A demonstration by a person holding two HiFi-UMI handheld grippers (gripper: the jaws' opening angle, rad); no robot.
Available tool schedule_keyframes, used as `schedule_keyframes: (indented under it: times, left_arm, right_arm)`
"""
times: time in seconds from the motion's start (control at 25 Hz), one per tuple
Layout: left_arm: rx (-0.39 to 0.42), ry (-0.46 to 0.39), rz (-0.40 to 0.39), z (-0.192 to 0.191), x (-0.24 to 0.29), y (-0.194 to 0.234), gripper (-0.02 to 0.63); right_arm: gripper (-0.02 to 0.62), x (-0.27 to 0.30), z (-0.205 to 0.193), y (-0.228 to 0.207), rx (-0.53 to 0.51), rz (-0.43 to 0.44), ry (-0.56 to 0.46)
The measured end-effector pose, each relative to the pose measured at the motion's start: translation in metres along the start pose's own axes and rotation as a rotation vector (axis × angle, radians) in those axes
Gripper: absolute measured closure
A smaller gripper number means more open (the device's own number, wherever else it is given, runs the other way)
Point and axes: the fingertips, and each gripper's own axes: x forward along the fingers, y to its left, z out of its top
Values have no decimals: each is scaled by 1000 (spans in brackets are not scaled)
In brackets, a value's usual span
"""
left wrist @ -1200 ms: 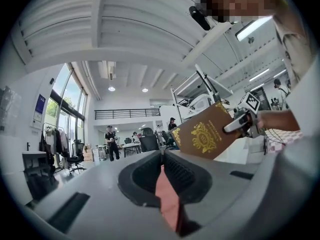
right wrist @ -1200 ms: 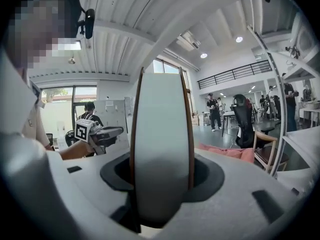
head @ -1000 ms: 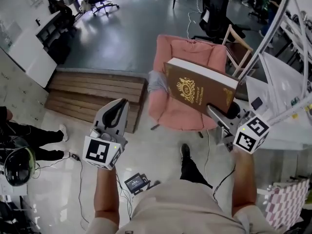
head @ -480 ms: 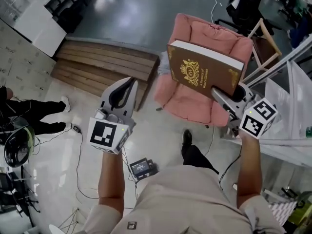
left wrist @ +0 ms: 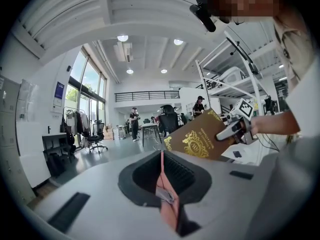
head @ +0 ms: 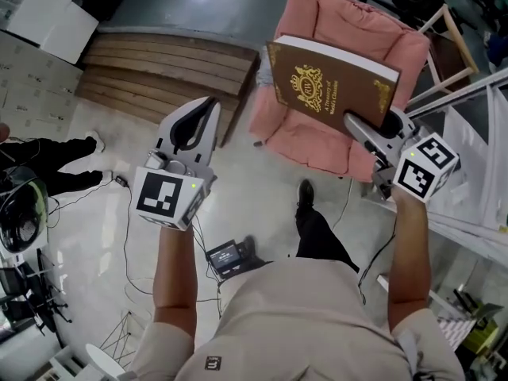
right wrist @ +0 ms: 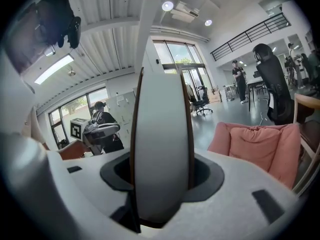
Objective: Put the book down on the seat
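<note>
A thick brown book [head: 329, 94] with a gold crest and white page edges hangs tilted above the pink cushioned chair [head: 353, 18]. My right gripper [head: 357, 124] is shut on the book's lower right edge. In the right gripper view the white page block [right wrist: 161, 134] fills the space between the jaws, with the pink chair [right wrist: 262, 144] to the right. My left gripper [head: 206, 109] floats over the floor left of the chair, jaws shut and holding nothing. The left gripper view shows the book [left wrist: 197, 141] ahead, held by the right gripper [left wrist: 236, 129].
A low wooden platform [head: 159, 66] lies left of the chair. White metal shelving [head: 468, 109] and a wooden frame [head: 448, 42] crowd its right side. A small black device [head: 228, 254] and cables lie on the floor near the person's shoe [head: 304, 193].
The chair and platform have drawn closer and shifted up in the head view. The book stays gripped above the seat. The left gripper has barely moved.
</note>
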Motion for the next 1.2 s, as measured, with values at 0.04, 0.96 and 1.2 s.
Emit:
schedule_keyframes:
  times: [0.04, 0.96, 1.2]
  left_arm:
    - [-5, 9, 1, -6, 4, 1, 586]
    - [-133, 207, -18, -157, 95, 1, 586]
    - [-159, 264, -15, -225, 135, -9, 586]
  right_arm:
    - [382, 4, -4, -5, 8, -1, 7]
    - [382, 99, -162, -133, 235, 14, 183]
    - [382, 138, -247, -189, 309, 25, 249]
